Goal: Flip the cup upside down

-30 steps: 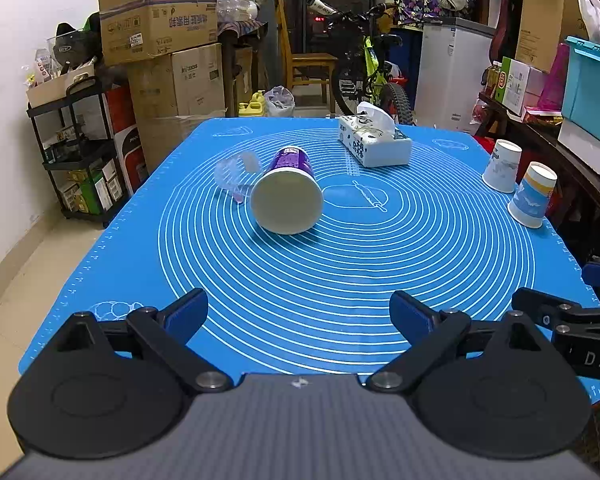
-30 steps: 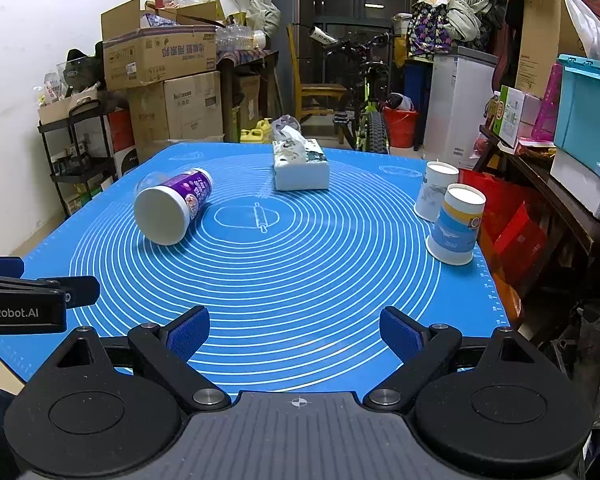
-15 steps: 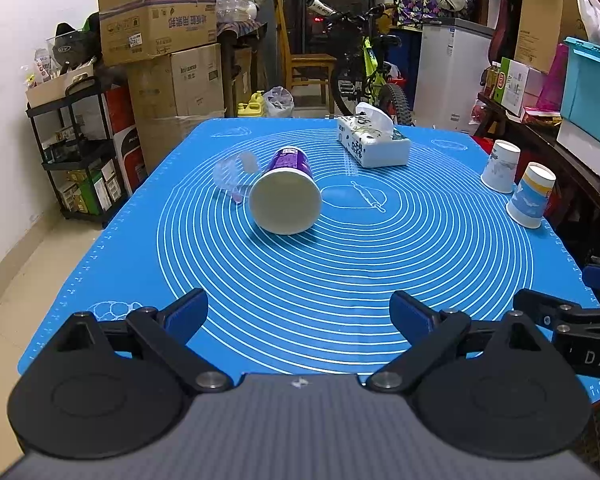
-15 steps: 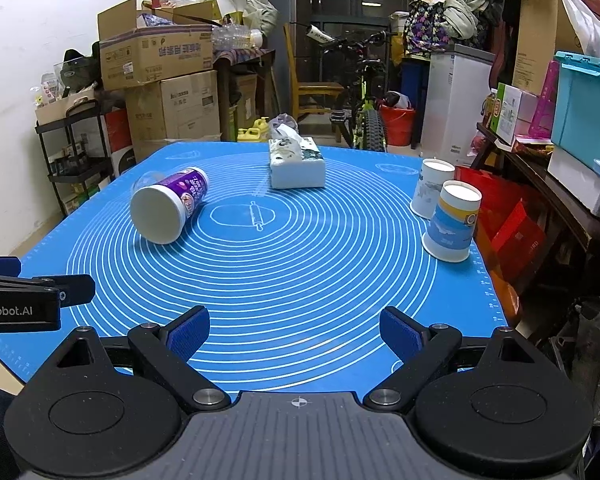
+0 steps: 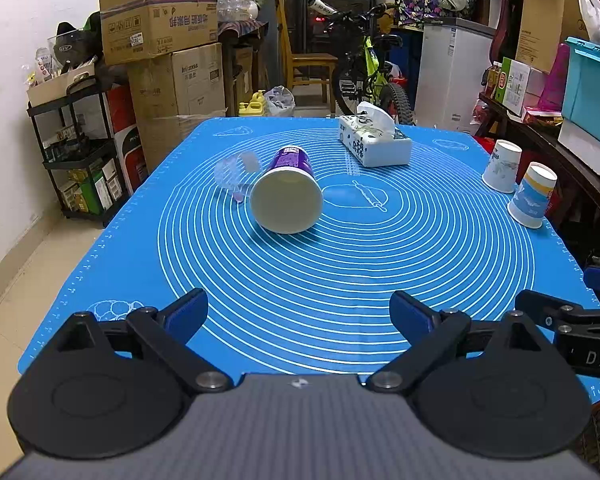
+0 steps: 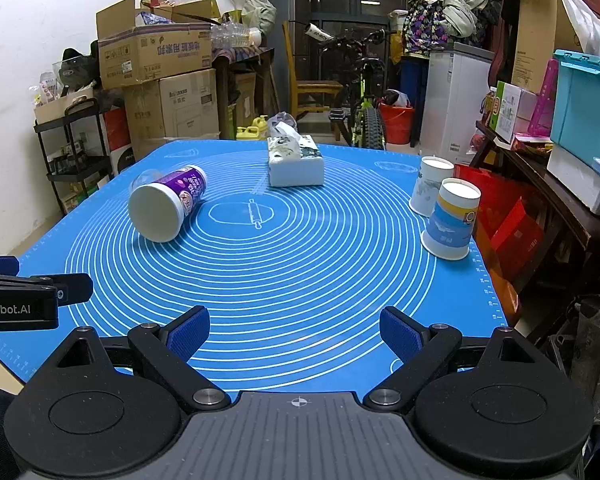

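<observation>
1. Both of my grippers are spread wide with nothing between the blue pads: my left gripper (image 5: 299, 312) and my right gripper (image 6: 294, 330) hang over the near edge of the blue mat (image 5: 340, 280), touching nothing.
2. Lettering I can read: "DAS" on the right gripper's side, seen at 4 o'clock in the left view, and "nRobot.AI" on the left gripper's side, at 9 o'clock in the right view.
3. The purple cup (image 5: 286, 196) lies on its side on the mat, at about 12 o'clock from my left gripper and 11 o'clock from my right (image 6: 166, 204), with its broad white end toward me. Its label print is too small to read.
4. A clear plastic cup (image 5: 232, 172) lies just beside it, at its 10 o'clock.
5. The tissue box (image 5: 374, 142) sits farther back at 1 o'clock.
6. Two paper cups (image 6: 444, 208) stand upside down at the mat's right edge, at 2 o'clock, close together.
7. Cardboard boxes (image 5: 160, 28) at 11 o'clock carry print I cannot make out.
</observation>
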